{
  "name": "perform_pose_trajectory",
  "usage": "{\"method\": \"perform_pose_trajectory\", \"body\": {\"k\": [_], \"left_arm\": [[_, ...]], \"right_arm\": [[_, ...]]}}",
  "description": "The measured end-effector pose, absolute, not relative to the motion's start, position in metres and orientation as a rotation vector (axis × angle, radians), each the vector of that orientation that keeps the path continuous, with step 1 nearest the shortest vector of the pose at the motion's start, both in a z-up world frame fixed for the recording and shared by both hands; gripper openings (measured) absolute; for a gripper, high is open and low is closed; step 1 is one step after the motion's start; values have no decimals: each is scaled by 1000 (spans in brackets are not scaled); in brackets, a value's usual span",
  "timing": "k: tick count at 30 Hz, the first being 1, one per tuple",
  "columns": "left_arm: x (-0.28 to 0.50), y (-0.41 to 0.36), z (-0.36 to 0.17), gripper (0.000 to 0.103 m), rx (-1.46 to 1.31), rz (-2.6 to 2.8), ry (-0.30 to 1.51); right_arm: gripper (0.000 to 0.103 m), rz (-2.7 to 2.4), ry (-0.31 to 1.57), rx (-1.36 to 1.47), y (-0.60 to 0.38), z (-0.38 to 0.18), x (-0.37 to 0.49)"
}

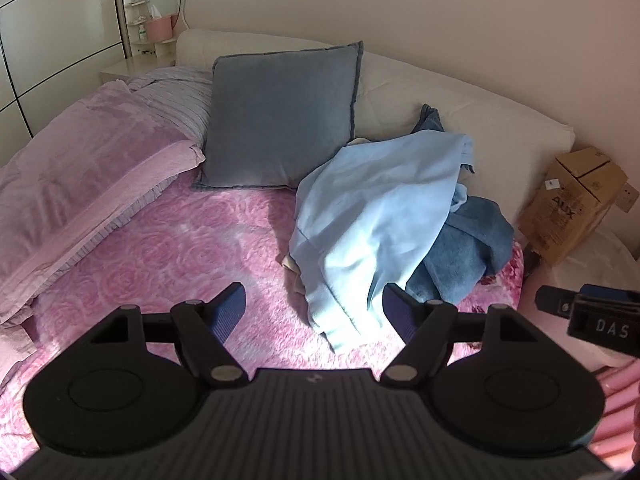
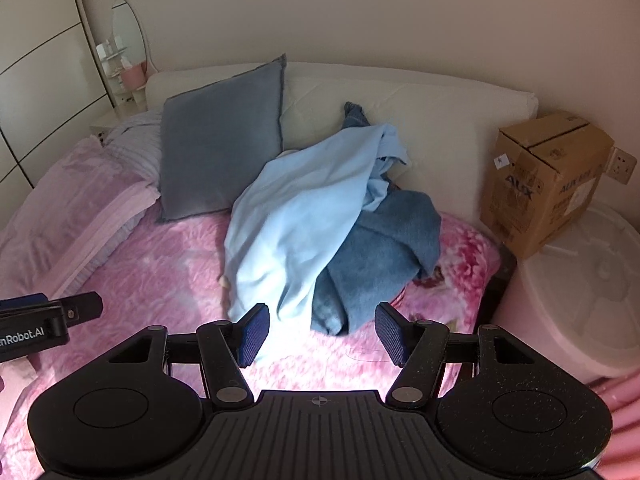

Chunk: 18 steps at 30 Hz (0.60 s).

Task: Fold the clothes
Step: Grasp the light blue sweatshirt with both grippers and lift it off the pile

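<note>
The light blue garment (image 2: 296,216) lies heaped over a darker blue one (image 2: 380,256) on the bed (image 2: 160,280) against the headboard, so with your left gripper (image 1: 314,304) and right gripper (image 2: 322,332) both wide open and empty, you risk pinching both layers together.

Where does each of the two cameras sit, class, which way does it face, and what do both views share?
Left wrist view: sits on the left hand-held gripper, facing forward and down over the pink bed cover at the light blue garment; its own open fingers show, and the right hand-held gripper at the right edge.
Right wrist view: sits on the right hand-held gripper, facing the same pile, with the dark blue garment nearer centre; its open fingers show, and the left hand-held gripper at the left edge.
Shared: clothes pile, grey cushion, cardboard box.
</note>
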<state>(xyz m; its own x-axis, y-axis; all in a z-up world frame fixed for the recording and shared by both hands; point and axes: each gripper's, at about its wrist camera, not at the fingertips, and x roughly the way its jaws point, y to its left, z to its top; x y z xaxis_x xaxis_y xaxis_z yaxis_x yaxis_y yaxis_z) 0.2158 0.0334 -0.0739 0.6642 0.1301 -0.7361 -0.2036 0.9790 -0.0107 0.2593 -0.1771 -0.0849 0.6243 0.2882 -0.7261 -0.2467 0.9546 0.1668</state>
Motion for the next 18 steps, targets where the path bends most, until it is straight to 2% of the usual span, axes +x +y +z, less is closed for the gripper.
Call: {"method": "perform_pose_trajectory", "body": {"k": [18], "left_arm": [[360,16,-112,72,-84,205,909]], "right_arm": [[62,287,934,20,-187,-121,401]]}}
